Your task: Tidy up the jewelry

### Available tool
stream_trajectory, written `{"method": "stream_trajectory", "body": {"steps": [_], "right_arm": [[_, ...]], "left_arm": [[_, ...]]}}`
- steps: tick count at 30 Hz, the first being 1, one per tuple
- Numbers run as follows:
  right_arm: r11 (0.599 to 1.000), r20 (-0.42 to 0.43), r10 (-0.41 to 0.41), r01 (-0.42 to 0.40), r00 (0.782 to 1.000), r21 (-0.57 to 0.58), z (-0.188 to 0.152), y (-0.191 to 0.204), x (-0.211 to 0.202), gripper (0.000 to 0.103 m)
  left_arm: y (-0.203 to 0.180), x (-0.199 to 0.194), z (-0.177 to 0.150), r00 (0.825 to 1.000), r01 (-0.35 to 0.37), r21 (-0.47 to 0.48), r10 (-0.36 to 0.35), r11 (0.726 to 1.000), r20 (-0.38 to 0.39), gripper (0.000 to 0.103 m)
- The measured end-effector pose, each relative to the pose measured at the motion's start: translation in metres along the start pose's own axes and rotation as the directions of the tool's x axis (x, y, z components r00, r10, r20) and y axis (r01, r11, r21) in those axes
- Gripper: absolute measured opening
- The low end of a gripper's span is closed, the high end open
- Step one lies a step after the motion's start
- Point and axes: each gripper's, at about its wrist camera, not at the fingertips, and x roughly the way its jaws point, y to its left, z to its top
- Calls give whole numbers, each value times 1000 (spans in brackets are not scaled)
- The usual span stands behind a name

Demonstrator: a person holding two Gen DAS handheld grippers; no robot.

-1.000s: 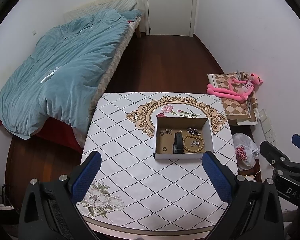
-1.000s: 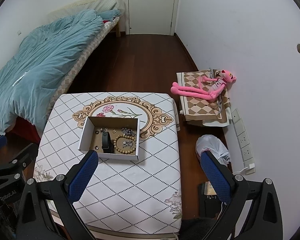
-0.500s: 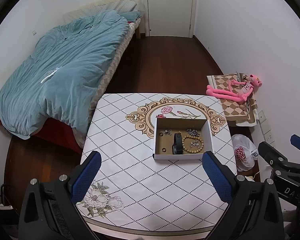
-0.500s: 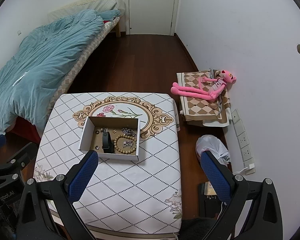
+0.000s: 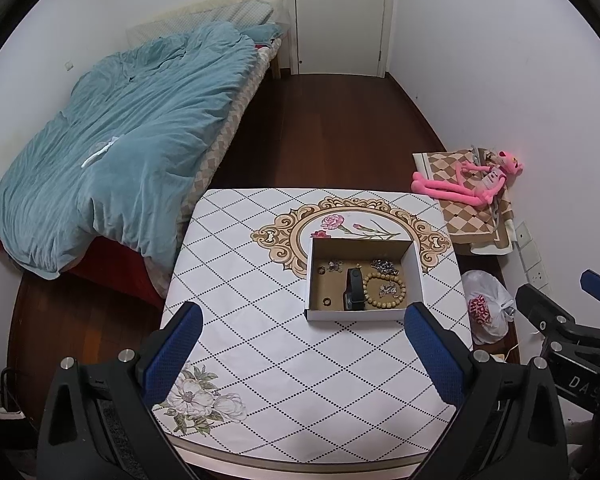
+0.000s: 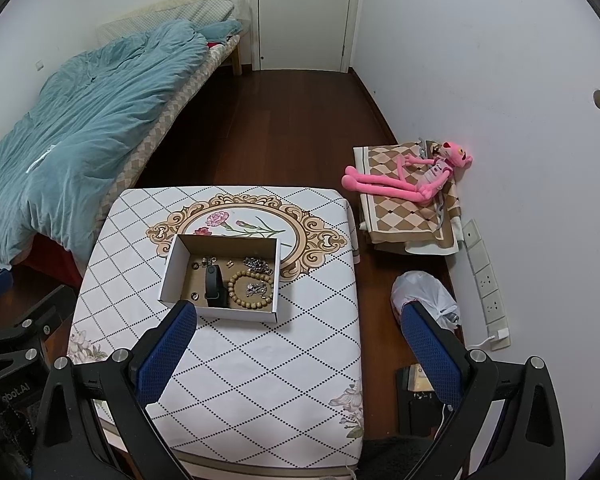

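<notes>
Jewelry box (image 5: 364,280) | mid-bench (image 5: 260,340), ahead of both | watch (image 5: 354,290) axis near-far | left fingers (image 5: 300,350) wide open, empty, centred nearer | right fingers (image 6: 300,350) likewise, box off left

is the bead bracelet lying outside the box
No, the bracelet lies inside the box, right of the black band.

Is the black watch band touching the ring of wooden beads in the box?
Cannot tell. In the left wrist view the black band lies right beside the wooden bead bracelet in the box, but too small to show contact or a gap.
</notes>
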Motion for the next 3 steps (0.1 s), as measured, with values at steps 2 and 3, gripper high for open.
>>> {"method": "stream_trajectory", "body": {"steps": [2,3], "right_arm": [[1000,1,-2,2,1000,-2,0,0,0,103],[1000,1,-2,2,1000,-2,0,0,0,103]], "left_arm": [[-1,-3,1,1000,1,-4,-1,1000,4,103],[-3,-3,2,1000,3,-4,-3,1000,2,103]]}}
